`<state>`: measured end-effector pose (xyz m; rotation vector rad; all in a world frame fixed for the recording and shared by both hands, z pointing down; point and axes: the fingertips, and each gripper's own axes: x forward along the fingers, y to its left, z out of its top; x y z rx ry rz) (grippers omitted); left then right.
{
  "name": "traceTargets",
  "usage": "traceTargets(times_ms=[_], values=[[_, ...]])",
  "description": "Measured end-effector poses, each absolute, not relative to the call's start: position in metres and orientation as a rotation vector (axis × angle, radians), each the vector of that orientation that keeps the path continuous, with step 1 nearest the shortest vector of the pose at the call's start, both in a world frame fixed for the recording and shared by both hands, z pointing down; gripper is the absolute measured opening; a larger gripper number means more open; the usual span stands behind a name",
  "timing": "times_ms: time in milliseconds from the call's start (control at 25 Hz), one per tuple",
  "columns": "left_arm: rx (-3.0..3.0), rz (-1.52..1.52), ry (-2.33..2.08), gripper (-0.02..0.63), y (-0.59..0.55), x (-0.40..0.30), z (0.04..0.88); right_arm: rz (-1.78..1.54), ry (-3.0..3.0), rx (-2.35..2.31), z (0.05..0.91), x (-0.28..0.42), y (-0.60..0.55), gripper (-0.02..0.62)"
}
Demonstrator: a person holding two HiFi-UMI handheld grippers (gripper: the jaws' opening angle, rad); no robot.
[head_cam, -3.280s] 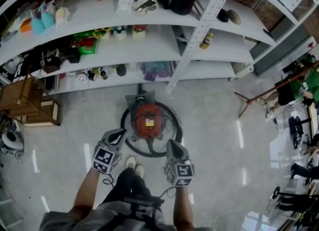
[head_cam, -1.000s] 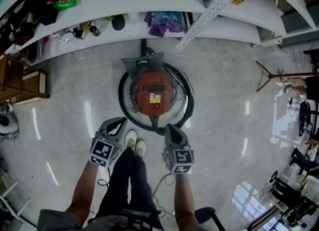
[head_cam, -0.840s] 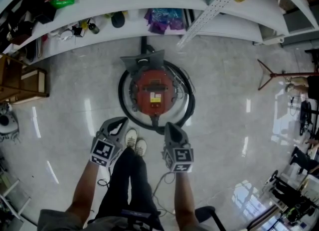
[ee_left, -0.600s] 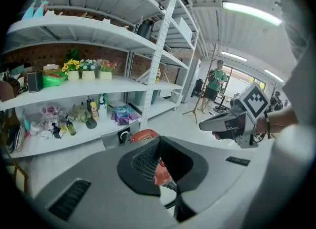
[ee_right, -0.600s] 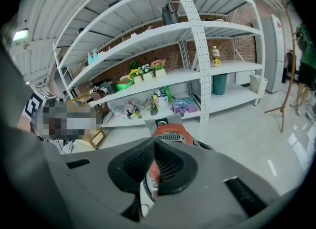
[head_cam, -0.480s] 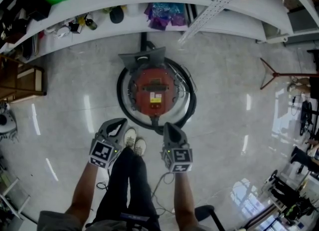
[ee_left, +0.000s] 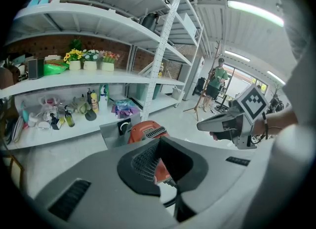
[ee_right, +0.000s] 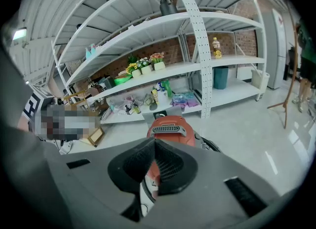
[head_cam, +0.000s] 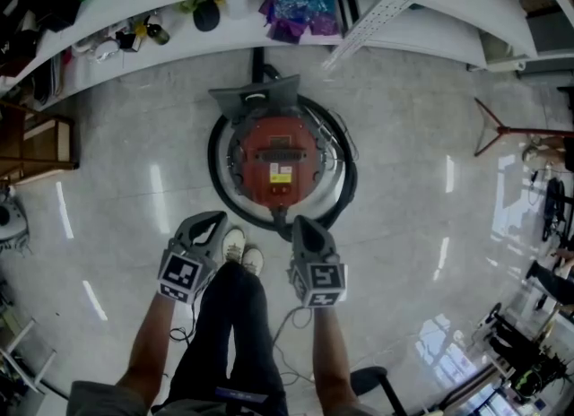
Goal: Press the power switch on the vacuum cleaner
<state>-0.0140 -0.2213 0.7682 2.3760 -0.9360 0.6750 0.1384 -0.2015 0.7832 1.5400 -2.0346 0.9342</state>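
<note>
The vacuum cleaner (head_cam: pixel 276 159) is a round red canister standing on the floor, with a black hose (head_cam: pixel 215 181) coiled around it. Its top carries a dark handle and a small yellow label; I cannot pick out the switch. My left gripper (head_cam: pixel 208 223) hangs shut and empty, short of the canister's near left side. My right gripper (head_cam: pixel 299 228) is also shut and empty, just short of the hose at the near edge. From the left gripper (ee_left: pixel 159 141) the red vacuum (ee_left: pixel 145 129) shows beyond the closed jaws. Beyond the right gripper (ee_right: pixel 154 141) the vacuum (ee_right: pixel 170 124) shows likewise.
White shelving (head_cam: pixel 269 24) with bottles and bags runs behind the vacuum. A wooden crate (head_cam: pixel 36 141) stands at the left and a tripod stand (head_cam: pixel 516 132) at the right. The person's shoes (head_cam: pixel 240 253) are between the grippers. Another person (ee_left: pixel 216 82) stands far off.
The vacuum has come nearer and sits lower in the head view as the person stepped up to it. Both grippers stay shut, held ahead at about the same place.
</note>
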Motion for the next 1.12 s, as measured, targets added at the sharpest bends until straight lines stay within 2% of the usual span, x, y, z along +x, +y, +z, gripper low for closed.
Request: traceTargets(times_ms=[1120], values=[[2.400, 0.642, -0.910, 0.008, -0.221, -0.011, 0.817, 0.927, -1.984, 1.513, 0.878, 0.148, -0.218, 0.012]])
